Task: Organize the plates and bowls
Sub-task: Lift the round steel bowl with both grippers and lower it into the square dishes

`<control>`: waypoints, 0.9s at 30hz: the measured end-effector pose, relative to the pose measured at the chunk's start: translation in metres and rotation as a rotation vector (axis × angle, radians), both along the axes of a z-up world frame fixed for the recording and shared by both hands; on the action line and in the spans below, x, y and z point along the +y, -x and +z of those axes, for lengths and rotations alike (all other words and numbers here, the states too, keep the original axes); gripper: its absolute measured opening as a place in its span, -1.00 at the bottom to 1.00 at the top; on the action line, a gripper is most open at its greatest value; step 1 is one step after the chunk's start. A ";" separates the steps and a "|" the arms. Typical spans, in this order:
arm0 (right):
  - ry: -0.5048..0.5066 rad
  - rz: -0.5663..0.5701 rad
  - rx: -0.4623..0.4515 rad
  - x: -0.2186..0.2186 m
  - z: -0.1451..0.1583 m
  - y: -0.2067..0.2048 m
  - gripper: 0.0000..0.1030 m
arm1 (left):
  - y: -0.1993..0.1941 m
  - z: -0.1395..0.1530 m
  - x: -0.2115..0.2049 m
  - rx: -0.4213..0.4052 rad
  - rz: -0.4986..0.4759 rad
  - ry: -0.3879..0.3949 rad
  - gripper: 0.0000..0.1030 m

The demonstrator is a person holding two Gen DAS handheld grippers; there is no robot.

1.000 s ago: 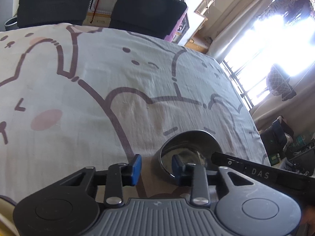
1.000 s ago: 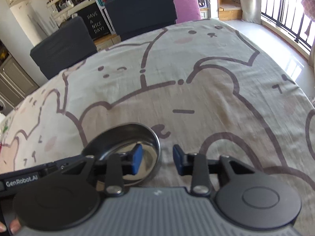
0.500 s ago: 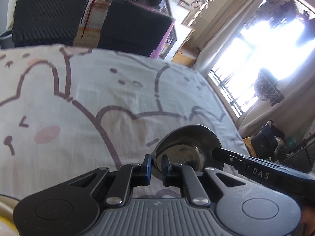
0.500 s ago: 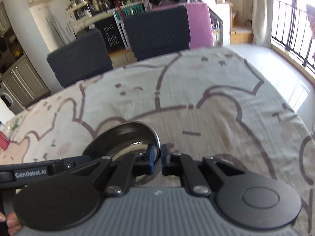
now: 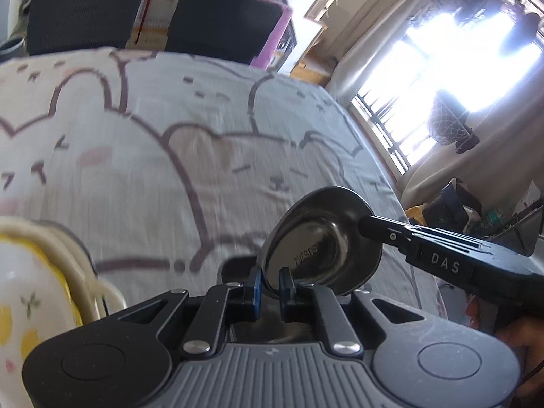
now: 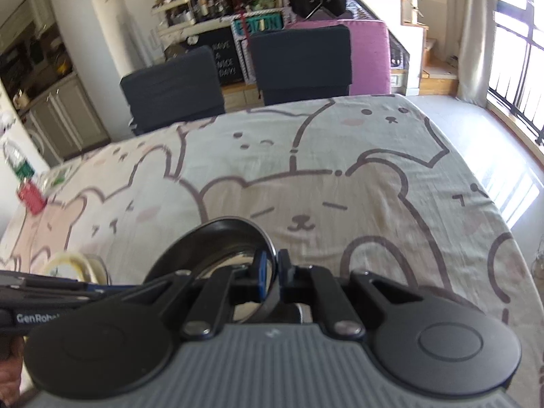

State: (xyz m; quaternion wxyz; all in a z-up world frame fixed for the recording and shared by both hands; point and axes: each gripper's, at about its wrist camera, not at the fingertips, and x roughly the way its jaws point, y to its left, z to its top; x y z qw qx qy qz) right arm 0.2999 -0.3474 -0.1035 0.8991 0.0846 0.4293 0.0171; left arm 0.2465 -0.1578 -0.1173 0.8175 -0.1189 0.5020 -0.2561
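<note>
Two grippers, one steel bowl, held off the bear-print cloth!

The left gripper (image 5: 269,287) is clenched on the near rim of the steel bowl (image 5: 323,241), and the right gripper (image 6: 270,273) pinches its opposite edge. The bowl tilts above the tablecloth (image 6: 340,176), near side; a yellow-patterned dish (image 5: 20,292) sits at far left.

Bear-print tablecloth (image 6: 340,156), two dark chairs (image 6: 302,64) behind, red-capped bottle (image 6: 29,190)
</note>
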 end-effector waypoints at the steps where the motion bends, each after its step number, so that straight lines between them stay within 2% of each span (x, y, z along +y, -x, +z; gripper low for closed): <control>1: 0.009 0.011 0.011 0.002 0.000 0.002 -0.83 | 0.002 -0.001 0.002 0.004 0.001 -0.001 -0.79; 8: 0.040 0.063 0.102 0.014 -0.006 0.012 -0.88 | 0.013 -0.014 0.008 0.068 -0.004 -0.007 -0.79; 27: 0.098 0.051 0.243 0.023 -0.033 -0.009 -0.88 | 0.013 -0.034 0.002 0.105 -0.068 -0.051 -0.78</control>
